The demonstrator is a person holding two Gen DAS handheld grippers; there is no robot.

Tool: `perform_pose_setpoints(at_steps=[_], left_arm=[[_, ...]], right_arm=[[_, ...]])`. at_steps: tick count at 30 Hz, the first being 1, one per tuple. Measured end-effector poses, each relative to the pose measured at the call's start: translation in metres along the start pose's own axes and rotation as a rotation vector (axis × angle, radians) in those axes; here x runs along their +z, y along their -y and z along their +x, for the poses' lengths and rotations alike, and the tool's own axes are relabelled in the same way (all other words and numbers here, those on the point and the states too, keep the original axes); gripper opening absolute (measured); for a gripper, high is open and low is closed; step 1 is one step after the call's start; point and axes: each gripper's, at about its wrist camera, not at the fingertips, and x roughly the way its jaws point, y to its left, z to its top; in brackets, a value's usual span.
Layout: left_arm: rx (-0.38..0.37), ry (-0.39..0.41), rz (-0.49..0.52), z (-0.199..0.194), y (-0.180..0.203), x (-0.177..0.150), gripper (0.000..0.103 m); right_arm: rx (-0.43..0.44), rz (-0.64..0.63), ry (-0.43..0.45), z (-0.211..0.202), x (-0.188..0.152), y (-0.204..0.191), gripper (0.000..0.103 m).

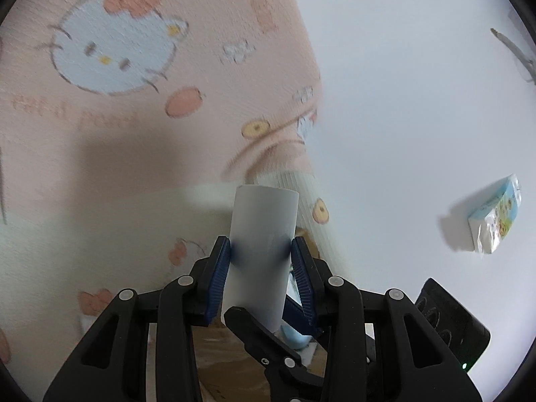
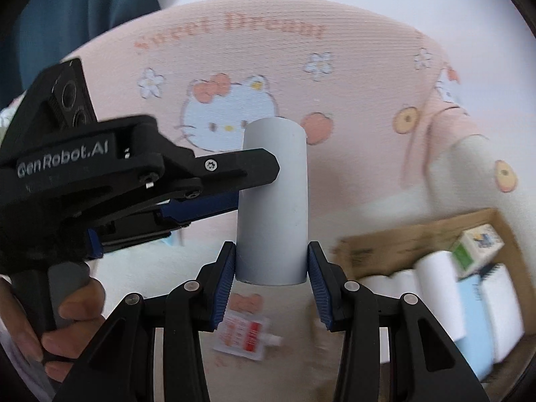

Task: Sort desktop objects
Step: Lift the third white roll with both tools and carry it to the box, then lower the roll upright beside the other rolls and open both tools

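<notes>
A plain white cylinder (image 1: pixel 261 234) (image 2: pixel 273 201) is held up in the air by both grippers at once. In the left wrist view my left gripper (image 1: pixel 260 251) is shut on its middle, blue pads pressed on both sides. One black finger of the right gripper (image 1: pixel 254 331) crosses the cylinder's lower end. In the right wrist view my right gripper (image 2: pixel 271 268) is shut on the cylinder's base. The left gripper (image 2: pixel 254 184) reaches in from the left and clamps the cylinder higher up, with a hand (image 2: pixel 67 318) on its grip.
A pink cartoon-cat cloth (image 2: pixel 301 83) (image 1: pixel 117 117) covers the surface behind. A cardboard box (image 2: pixel 418 234) at the right holds white rolls (image 2: pixel 439 284) and a small carton (image 2: pixel 475 244). A red-and-white sachet (image 2: pixel 244 335) lies below. A tissue pack (image 1: pixel 495 214) lies on the white surface.
</notes>
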Motion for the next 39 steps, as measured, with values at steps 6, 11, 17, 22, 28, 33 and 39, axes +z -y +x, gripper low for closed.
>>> perform_pose_setpoints(at_steps=[6,11,17,22,28,33,39], left_arm=[[0.01,-0.041,0.043,0.024,0.025,-0.005,0.041],[0.016,-0.078,0.088,0.048,0.047,-0.004,0.041],[0.021,-0.165,0.155,0.077,0.072,-0.01,0.041],[0.038,-0.245,0.194,0.1,0.077,-0.022,0.041],[0.098,-0.286,0.227,0.113,0.074,-0.031,0.041],[0.139,-0.33,0.229,0.122,0.068,-0.03,0.041],[0.164,-0.36,0.228,0.128,0.062,-0.031,0.035]], right_arm=[[-0.029,0.05,-0.007,-0.011,-0.003,0.027,0.041],[-0.048,0.081,-0.017,-0.016,-0.002,0.048,0.041],[-0.078,0.104,-0.048,-0.019,-0.008,0.076,0.041],[-0.087,0.136,-0.079,-0.016,-0.023,0.097,0.041],[-0.069,0.149,-0.151,-0.002,-0.038,0.107,0.041],[-0.044,0.162,-0.219,0.008,-0.047,0.11,0.041],[-0.038,0.195,-0.272,0.011,-0.048,0.117,0.041]])
